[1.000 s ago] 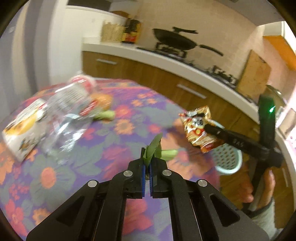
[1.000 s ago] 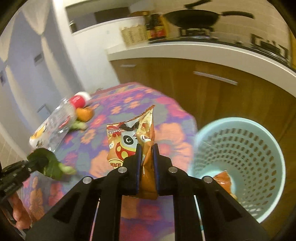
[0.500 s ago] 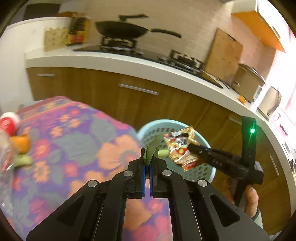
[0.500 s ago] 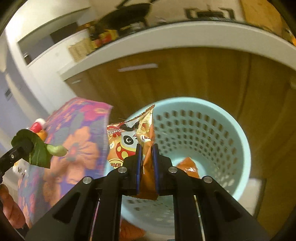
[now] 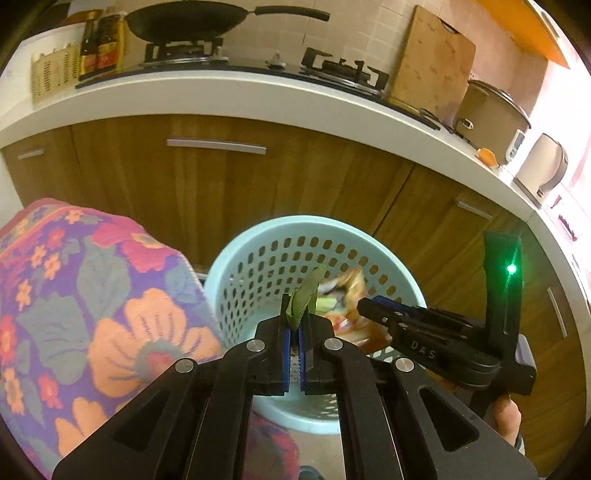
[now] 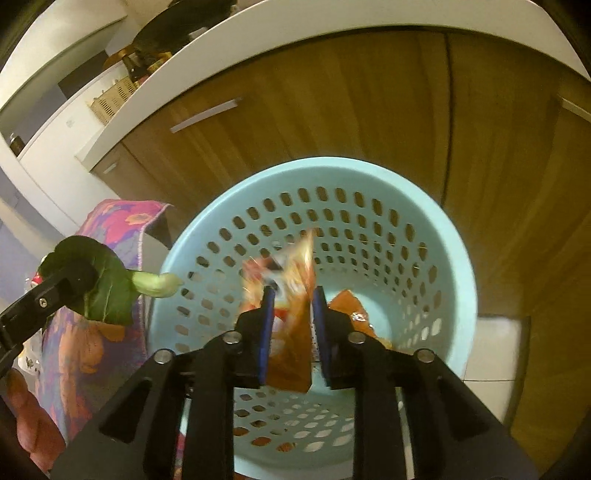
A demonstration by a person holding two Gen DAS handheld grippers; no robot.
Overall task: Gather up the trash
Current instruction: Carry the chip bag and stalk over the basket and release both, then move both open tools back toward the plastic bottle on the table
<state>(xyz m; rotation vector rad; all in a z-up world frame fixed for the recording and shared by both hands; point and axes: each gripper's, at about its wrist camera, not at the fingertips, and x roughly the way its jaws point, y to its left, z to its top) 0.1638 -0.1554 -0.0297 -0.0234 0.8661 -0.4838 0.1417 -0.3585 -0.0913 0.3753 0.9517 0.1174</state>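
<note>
A light blue perforated basket (image 5: 258,254) (image 6: 458,258) stands on the floor beside the table. My left gripper (image 5: 295,328) is shut on a green vegetable leaf (image 5: 304,295) and holds it over the basket's near rim; the leaf also shows in the right wrist view (image 6: 107,288). My right gripper (image 6: 293,295) is open above the basket. A blurred orange snack wrapper (image 6: 291,280) sits loose between its jaws, dropping away. Another orange wrapper (image 6: 351,306) lies inside the basket.
The table with a flowered cloth (image 5: 74,306) is at the left. Wooden cabinets (image 5: 221,177) under a white counter (image 5: 258,96) stand behind the basket. A wok (image 5: 184,22), a cutting board (image 5: 432,55) and a rice cooker (image 5: 491,118) are on the counter.
Both grippers moved from over the table to above the basket. My right gripper opened and let go of the snack wrapper, which now falls. The left still grips the leaf.
</note>
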